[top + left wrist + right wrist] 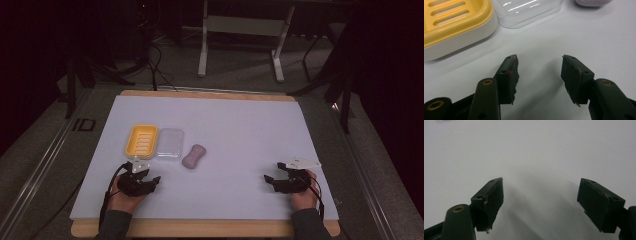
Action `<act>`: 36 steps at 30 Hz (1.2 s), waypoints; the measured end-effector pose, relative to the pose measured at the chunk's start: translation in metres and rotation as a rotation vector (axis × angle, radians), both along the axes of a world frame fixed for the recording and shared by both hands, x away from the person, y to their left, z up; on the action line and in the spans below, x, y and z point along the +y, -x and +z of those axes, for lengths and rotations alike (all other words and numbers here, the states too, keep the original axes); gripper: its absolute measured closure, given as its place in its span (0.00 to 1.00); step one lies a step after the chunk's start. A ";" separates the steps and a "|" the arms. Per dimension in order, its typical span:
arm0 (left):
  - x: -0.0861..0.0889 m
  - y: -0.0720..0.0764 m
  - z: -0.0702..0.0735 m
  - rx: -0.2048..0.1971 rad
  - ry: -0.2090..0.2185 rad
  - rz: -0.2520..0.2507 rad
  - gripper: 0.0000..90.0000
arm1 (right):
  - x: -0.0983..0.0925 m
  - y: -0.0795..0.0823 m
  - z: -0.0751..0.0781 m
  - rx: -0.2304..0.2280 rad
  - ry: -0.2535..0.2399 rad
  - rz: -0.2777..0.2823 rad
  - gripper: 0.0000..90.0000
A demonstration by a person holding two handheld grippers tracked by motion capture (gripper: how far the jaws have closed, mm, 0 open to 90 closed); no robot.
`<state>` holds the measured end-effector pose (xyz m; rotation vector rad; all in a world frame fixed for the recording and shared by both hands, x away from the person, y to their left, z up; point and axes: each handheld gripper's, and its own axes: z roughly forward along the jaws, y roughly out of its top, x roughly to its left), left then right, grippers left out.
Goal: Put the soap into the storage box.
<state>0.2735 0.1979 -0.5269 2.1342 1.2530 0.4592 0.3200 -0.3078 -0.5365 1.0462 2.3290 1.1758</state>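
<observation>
Grippers are resting low on a white mat [240,130], both with jaws standing apart and nothing between them. The left gripper [539,71] is sitting at seven o'clock, with a yellow dish [454,22] and a clear lid [529,11] just beyond it at twelve and a purple soap [194,156] at one. The right gripper [540,197] is lying at five o'clock, well apart.

The soap dish [141,140] is lying on the table [240,130] at the left, with the clear lid [170,143] touching its right side. The soap bar [194,156] is lying just right of the lid, slightly nearer the person.
</observation>
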 end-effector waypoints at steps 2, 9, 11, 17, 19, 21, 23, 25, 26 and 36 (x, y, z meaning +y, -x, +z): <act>0.000 -0.001 0.002 0.005 0.005 -0.006 0.53 | 0.000 0.002 0.000 -0.017 -0.007 0.003 0.23; -0.002 -0.003 0.014 0.001 0.005 -0.027 0.53 | 0.001 0.007 0.001 -0.065 0.006 0.007 0.22; -0.001 -0.004 0.016 0.007 0.007 -0.023 0.54 | 0.001 0.007 0.001 -0.065 0.007 0.009 0.22; -0.002 -0.006 0.021 0.017 0.003 -0.018 0.54 | 0.001 0.007 0.001 -0.066 0.007 0.014 0.27; -0.004 -0.007 0.022 0.019 0.000 -0.021 0.54 | 0.001 0.007 0.001 -0.066 0.008 0.015 0.27; -0.006 -0.007 0.024 0.018 -0.009 -0.025 0.54 | 0.001 0.008 0.001 -0.069 0.006 0.017 0.28; -0.007 -0.008 0.028 0.019 -0.010 -0.034 0.54 | 0.000 0.008 0.001 -0.069 0.003 0.014 0.28; -0.008 -0.008 0.031 0.018 -0.008 -0.038 0.54 | 0.000 0.008 0.001 -0.070 -0.006 0.011 0.28; -0.008 -0.008 0.032 0.015 -0.014 -0.041 0.54 | -0.001 0.008 0.001 -0.071 -0.008 0.011 0.28; -0.018 -0.012 0.046 0.010 -0.018 -0.059 0.52 | 0.000 0.008 0.001 -0.076 -0.001 0.013 0.28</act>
